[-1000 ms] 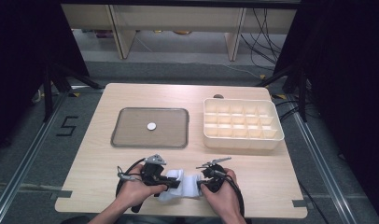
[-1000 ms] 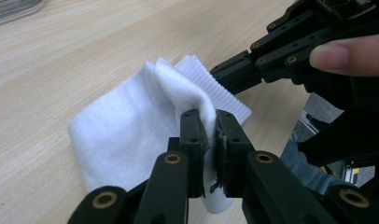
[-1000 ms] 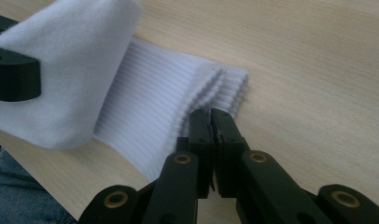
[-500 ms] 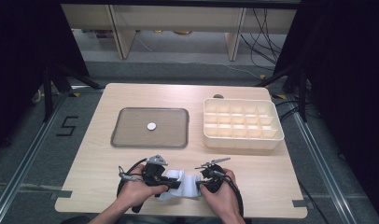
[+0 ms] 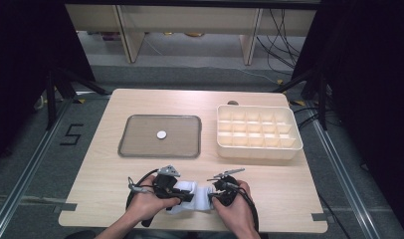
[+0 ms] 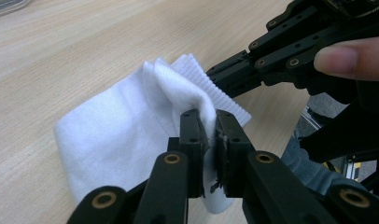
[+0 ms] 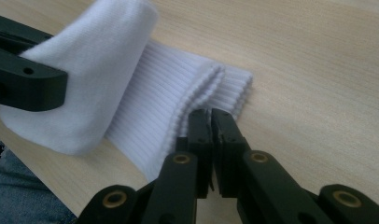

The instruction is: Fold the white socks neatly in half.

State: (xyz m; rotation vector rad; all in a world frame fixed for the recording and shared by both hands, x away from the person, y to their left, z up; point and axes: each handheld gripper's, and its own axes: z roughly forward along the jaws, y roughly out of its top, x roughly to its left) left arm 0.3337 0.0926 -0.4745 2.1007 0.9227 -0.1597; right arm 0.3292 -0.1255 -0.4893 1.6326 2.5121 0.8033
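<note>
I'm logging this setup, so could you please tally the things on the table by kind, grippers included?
White sock: 1
Handheld grippers: 2, left gripper and right gripper, each pinching the sock
Grey tray: 1
Small white disc lying in the tray: 1
Cream compartment box: 1
Total: 6
</note>
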